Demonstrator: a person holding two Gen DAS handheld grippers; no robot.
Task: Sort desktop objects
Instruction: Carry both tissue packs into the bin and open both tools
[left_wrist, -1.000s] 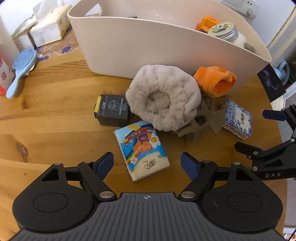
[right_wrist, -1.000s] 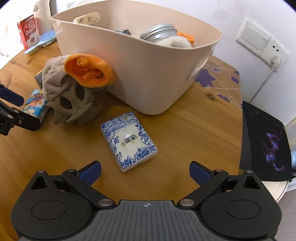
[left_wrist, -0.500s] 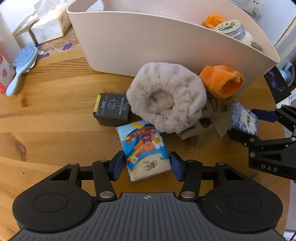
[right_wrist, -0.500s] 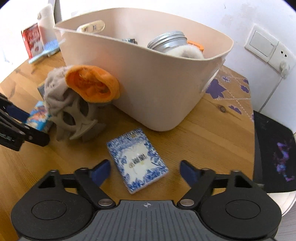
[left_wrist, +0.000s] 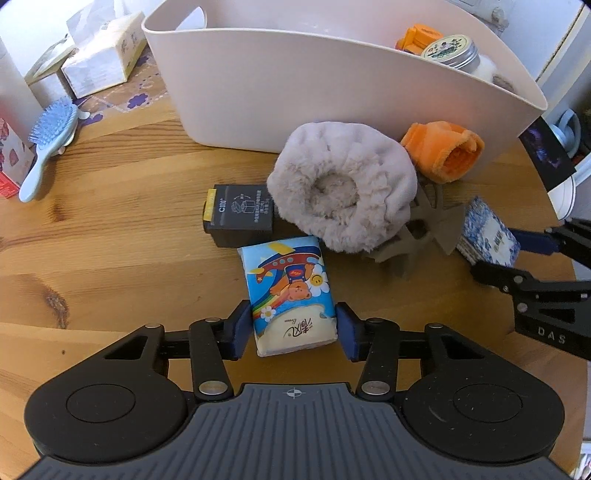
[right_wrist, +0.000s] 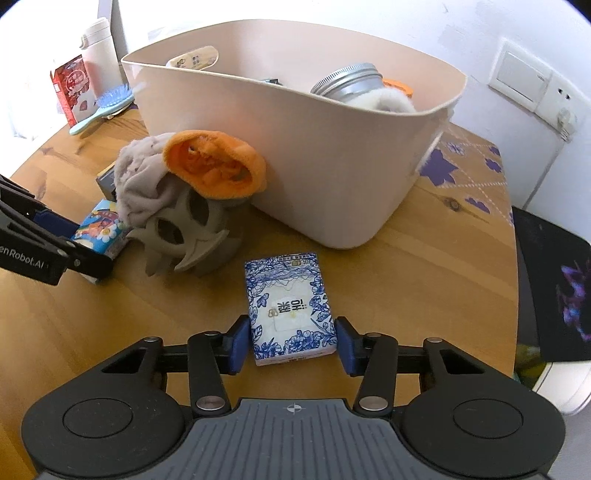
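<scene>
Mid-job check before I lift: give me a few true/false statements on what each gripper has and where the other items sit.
1. The left gripper is closed on the cartoon tissue pack. True.
2. The right gripper is wide open over bare table. False: its fingers press the blue floral tissue pack.
3. The metal-lidded jar is inside the beige bin. True.
4. The orange cloth lies inside the bin. False: it sits outside, against the bin wall.
5. The blue hairbrush lies on the table. True.
</scene>
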